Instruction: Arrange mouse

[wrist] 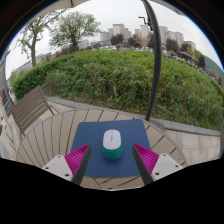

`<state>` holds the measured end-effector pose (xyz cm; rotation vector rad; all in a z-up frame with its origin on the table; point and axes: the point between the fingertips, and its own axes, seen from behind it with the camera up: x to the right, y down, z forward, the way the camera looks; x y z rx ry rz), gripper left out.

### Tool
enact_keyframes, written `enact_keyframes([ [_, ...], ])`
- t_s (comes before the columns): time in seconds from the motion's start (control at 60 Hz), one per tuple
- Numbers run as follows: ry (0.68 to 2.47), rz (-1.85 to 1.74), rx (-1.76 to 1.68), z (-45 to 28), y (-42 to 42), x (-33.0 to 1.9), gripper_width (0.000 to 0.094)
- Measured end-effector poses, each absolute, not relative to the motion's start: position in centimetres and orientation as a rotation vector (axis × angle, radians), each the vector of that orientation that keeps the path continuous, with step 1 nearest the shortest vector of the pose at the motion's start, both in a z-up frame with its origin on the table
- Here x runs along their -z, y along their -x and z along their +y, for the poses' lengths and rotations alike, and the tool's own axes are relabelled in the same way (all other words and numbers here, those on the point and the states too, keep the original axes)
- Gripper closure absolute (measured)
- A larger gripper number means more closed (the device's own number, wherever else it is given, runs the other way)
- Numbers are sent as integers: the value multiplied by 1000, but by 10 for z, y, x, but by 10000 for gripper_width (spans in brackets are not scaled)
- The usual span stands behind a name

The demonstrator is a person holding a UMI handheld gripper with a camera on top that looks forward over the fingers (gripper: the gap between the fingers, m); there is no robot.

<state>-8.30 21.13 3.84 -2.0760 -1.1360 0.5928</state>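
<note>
While the fingers (112,160) stand open, the mouse (112,144) sits between them with a gap at each side, resting on the mat (110,132). Pink pads (77,157) face inward. That mat lies on the slatted table (50,135). Beyond the fingers rise a pole (157,60), a grassy bank (110,75) and distant buildings (130,33).

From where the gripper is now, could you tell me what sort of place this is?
Probably an outdoor terrace or deck: a wooden slat table beside a grassy bank, with trees and buildings beyond. A mouse sits on a blue mat between the open fingers.
</note>
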Motion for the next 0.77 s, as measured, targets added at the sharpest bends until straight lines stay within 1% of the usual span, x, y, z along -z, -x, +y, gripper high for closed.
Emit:
enact_keyframes([
  [0.083, 2094, -1173, -598, 172, 39, -81, 89],
  [0.183, 2087, -1249, -580, 118, -32, -124, 90],
  [0.317, 2081, -1295, -479, 65, -136, -156, 92],
  [0.383, 2072, -1311, -448, 44, -169, -164, 88],
  [0.5, 2119, -1304, -504, 6, -208, -170, 83],
  [0.567, 2115, -1317, -524, 0, -215, -169, 82],
  [0.667, 2089, -1333, -457, 5, -225, -164, 74],
  [0.767, 2093, -1337, -492, -4, -222, -162, 78],
])
